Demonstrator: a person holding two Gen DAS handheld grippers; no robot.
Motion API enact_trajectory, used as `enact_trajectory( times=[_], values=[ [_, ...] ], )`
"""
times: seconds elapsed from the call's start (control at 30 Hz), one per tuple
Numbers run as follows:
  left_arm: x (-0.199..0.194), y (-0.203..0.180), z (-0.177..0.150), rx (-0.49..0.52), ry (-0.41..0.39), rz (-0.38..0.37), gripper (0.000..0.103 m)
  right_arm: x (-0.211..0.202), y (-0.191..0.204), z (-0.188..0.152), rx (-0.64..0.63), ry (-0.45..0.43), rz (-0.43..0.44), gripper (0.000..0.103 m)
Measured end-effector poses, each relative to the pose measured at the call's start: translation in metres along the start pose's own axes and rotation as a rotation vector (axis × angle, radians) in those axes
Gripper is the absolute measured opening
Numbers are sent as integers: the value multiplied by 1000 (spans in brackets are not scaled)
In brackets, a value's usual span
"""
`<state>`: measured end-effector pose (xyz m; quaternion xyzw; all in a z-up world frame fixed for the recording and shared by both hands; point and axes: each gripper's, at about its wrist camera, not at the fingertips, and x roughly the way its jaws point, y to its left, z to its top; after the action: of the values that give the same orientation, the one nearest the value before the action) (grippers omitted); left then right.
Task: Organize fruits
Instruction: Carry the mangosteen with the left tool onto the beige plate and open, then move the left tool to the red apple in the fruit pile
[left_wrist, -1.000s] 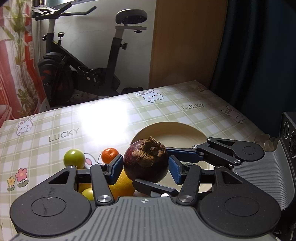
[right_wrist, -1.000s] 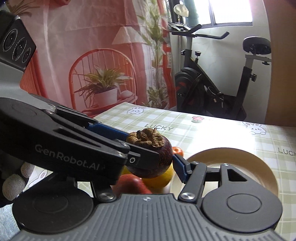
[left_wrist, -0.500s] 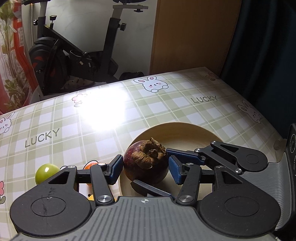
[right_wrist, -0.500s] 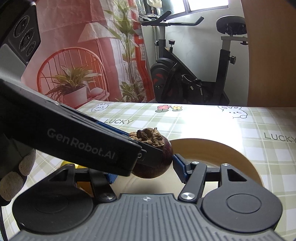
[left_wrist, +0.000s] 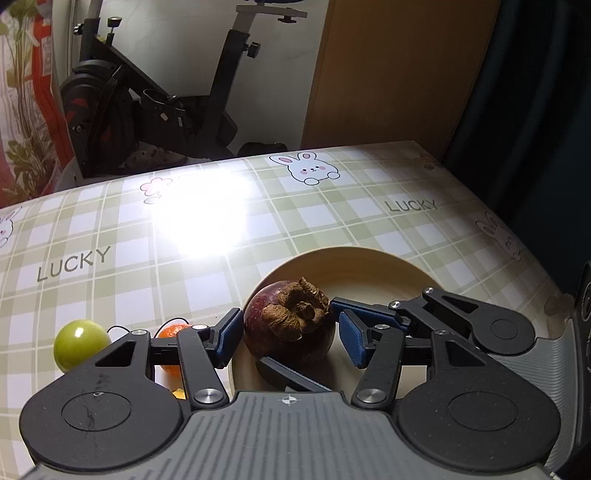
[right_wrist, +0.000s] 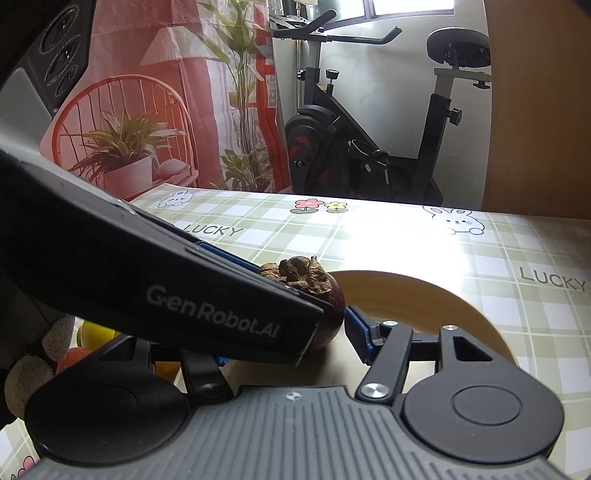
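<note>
The mangosteen (left_wrist: 291, 345) on the plate (left_wrist: 369, 266) is being gripped by the right gripper (right_wrist: 295, 343); the left gripper (left_wrist: 290, 336), jaws just opening, is being held half-open around it.

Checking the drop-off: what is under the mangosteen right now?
The cream plate lies under the mangosteen, with its bare inside showing behind the fruit. The contact point is hidden by the fruit and tongs.

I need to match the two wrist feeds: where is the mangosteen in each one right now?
Left wrist view: the mangosteen sits low centre, on the near-left part of the beige plate.
Right wrist view: the mangosteen is just left of centre, half hidden behind the left hand-held gripper's black body, on the plate's left side.
Shared landmark: the white bunny print on the tablecloth beyond the plate.
</note>
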<state>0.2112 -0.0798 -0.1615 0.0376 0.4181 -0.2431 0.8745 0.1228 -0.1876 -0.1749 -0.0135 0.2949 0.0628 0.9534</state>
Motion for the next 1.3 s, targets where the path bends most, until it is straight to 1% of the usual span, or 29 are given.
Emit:
enact_trajectory(
  times=[0.03, 0.1, 0.27, 0.37, 0.4, 0.47, 0.53, 0.67, 0.8, 0.9, 1.0, 1.07, 1.17, 1.3],
  values=[
    [-5, 2, 0, -20, -12, -7, 60, 0, 1, 1, 2, 1, -1, 63],
    [-14, 5, 0, -40, -39, 3, 60, -1, 0, 2, 11, 10, 2, 64],
    [-49, 5, -6, -54, -112, 11, 60, -16, 0, 3, 41, -2, -5, 65],
    [-72, 11, -16, -106, -150, -20, 66, -32, 4, 3, 52, -30, -7, 65],
    [-79, 14, -21, -122, -167, -18, 66, -38, 6, 3, 55, -42, -5, 65],
    [-94, 18, -32, -151, -194, 18, 66, -51, 12, 3, 59, -73, -2, 65],
    [-105, 21, -44, -180, -216, 55, 66, -61, 19, 0, 63, -84, 11, 65],
    [-117, 31, -62, -209, -214, 86, 66, -71, 40, -7, 47, -84, 39, 66],
    [-127, 43, -76, -236, -217, 108, 66, -72, 71, -15, -31, -60, 84, 67],
    [-133, 51, -83, -254, -215, 112, 66, -69, 91, -22, -82, -34, 100, 67],
    [-138, 55, -88, -249, -211, 111, 66, -62, 102, -23, -105, -17, 102, 67],
    [-137, 59, -93, -253, -205, 113, 65, -57, 105, -22, -111, 5, 114, 70],
    [-132, 65, -104, -275, -176, 90, 64, -52, 113, -25, -133, 29, 116, 69],
    [-124, 71, -114, -312, -141, 27, 63, -57, 125, -29, -176, 28, 126, 64]
  ],
)
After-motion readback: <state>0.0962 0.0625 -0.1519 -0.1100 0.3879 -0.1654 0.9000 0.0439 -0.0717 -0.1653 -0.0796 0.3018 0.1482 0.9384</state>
